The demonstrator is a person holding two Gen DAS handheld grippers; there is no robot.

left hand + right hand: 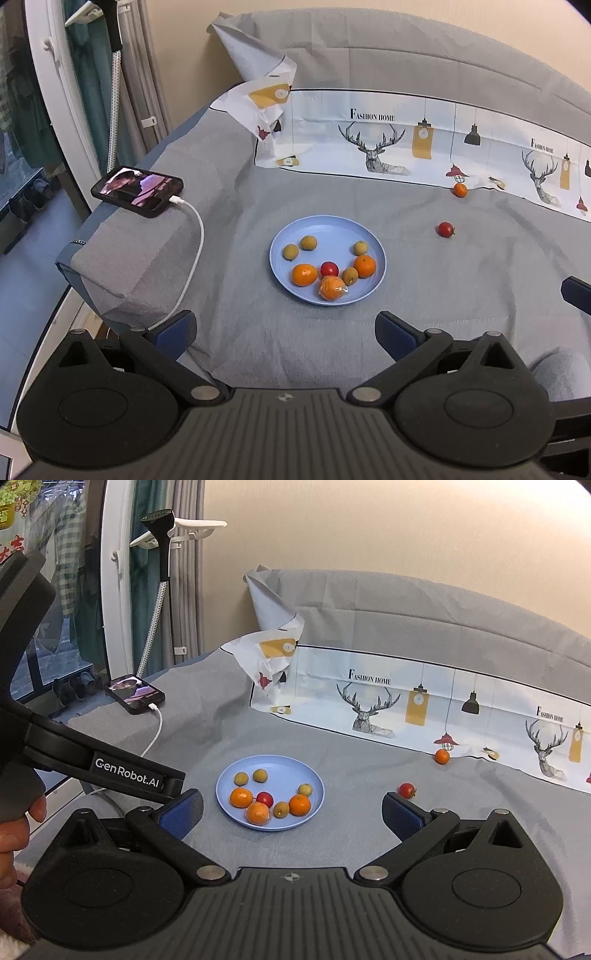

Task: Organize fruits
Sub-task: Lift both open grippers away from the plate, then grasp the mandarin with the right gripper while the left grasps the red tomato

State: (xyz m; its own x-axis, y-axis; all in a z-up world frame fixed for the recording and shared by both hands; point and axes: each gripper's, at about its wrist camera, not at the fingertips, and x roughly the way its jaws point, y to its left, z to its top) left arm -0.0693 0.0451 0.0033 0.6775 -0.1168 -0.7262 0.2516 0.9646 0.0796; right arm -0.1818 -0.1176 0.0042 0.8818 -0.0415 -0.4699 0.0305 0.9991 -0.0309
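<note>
A light blue plate lies on the grey bedsheet and holds oranges, a red fruit and several small tan fruits. Outside it to the right lie a red fruit and, farther back by the printed cloth, a small orange. My left gripper hovers open just in front of the plate, empty. My right gripper is open too, empty, its right fingertip close below the loose red fruit. The left gripper's body crosses the right wrist view.
A phone with a white charging cable rests on a raised grey fold at the left. A white printed cloth runs along the back before a grey headboard. A garment steamer pole and window stand at the left.
</note>
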